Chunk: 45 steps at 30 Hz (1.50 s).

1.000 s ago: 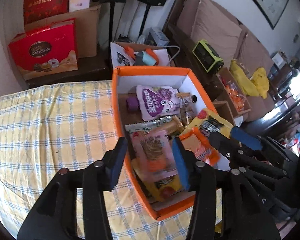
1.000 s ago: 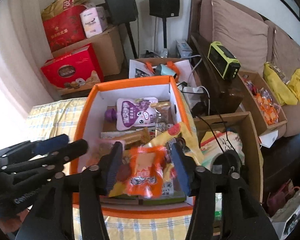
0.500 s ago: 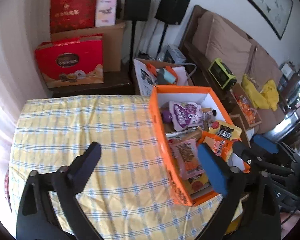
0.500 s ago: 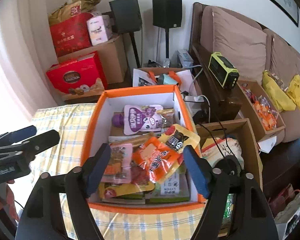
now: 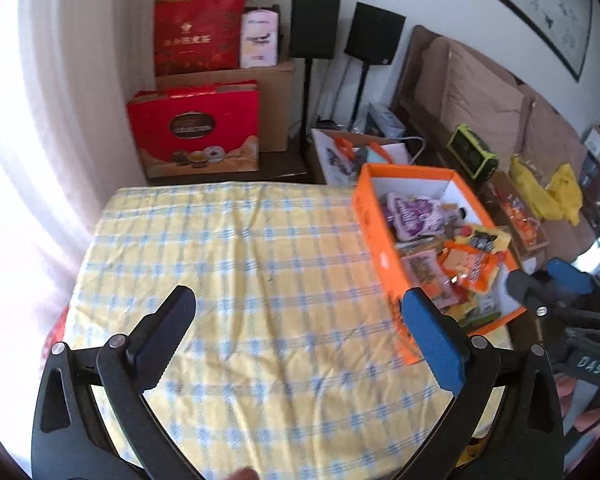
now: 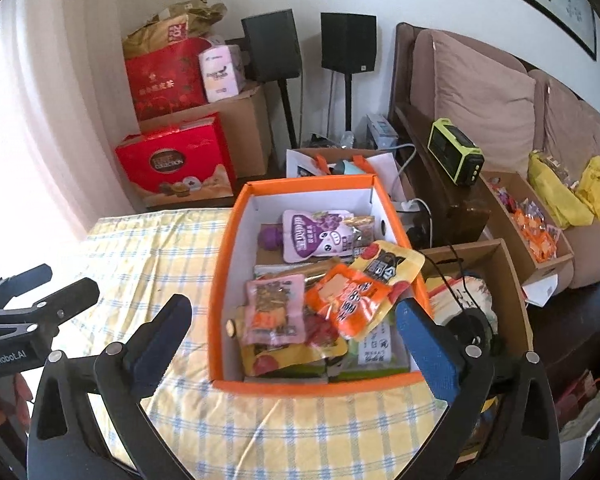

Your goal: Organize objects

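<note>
An orange box (image 6: pixel 220 300) with white inner walls stands on the yellow checked tablecloth (image 5: pixel 240 260), filled with several snack packets. A purple pouch (image 6: pixel 312 236) lies at the back, with a pink packet (image 6: pixel 274 312) and an orange packet (image 6: pixel 348 300) on top at the front. My left gripper (image 5: pixel 296 300) hangs open over bare cloth, left of the box (image 5: pixel 370 232), holding nothing. My right gripper (image 6: pixel 294 310) hovers above the box's near end, its jaws opening with nothing between them. Each view catches the other gripper at its edge.
Red gift boxes (image 6: pixel 176 164) and a cardboard carton (image 6: pixel 244 120) stand behind the table beside two black speakers (image 6: pixel 348 44). To the right are an open cardboard box (image 6: pixel 484 280) with a cable, a brown sofa (image 6: pixel 480 92) and a sweets tray (image 6: pixel 532 224).
The left gripper let go of the pink packet and the right let go of the orange one, both in the box. Both opened wide and drew back. The left swung left over the cloth.
</note>
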Motion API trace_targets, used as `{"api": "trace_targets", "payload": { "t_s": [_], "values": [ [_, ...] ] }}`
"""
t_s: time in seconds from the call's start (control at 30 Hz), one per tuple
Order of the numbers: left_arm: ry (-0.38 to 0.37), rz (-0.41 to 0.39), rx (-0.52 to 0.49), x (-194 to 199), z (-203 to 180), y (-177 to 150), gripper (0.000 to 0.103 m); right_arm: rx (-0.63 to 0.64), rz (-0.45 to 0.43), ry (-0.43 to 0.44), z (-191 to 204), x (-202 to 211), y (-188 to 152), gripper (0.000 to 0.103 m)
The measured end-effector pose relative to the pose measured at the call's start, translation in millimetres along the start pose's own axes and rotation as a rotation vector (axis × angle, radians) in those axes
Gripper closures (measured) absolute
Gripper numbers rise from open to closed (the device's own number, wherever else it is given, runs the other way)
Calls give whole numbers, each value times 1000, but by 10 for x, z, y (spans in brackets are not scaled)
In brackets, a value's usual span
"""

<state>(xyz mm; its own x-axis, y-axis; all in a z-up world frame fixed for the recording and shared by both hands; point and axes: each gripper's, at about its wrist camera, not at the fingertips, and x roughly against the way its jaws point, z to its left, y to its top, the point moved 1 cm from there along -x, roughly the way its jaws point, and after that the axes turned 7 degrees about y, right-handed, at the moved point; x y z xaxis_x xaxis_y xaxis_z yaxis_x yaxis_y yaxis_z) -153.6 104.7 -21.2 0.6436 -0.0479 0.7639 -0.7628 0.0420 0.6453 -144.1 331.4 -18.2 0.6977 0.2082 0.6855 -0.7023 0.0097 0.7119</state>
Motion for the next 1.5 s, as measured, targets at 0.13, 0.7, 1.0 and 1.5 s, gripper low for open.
{"api": "trace_targets", "payload": {
  "t_s": [0.13, 0.7, 1.0, 1.5],
  "values": [
    [15, -12, -7, 122, 87, -161, 0, 6, -10, 2, 70, 89, -119, 0],
    [22, -46, 46, 559, 327, -677, 0, 11, -67, -32, 304, 614, -593, 0],
    [32, -45, 35, 762, 345, -944, 0, 7, -76, -38, 367, 812, -790, 0],
    [44, -63, 71, 1011, 465, -1082, 0, 29, -103, -62, 487, 1050, -929, 0]
  ]
}}
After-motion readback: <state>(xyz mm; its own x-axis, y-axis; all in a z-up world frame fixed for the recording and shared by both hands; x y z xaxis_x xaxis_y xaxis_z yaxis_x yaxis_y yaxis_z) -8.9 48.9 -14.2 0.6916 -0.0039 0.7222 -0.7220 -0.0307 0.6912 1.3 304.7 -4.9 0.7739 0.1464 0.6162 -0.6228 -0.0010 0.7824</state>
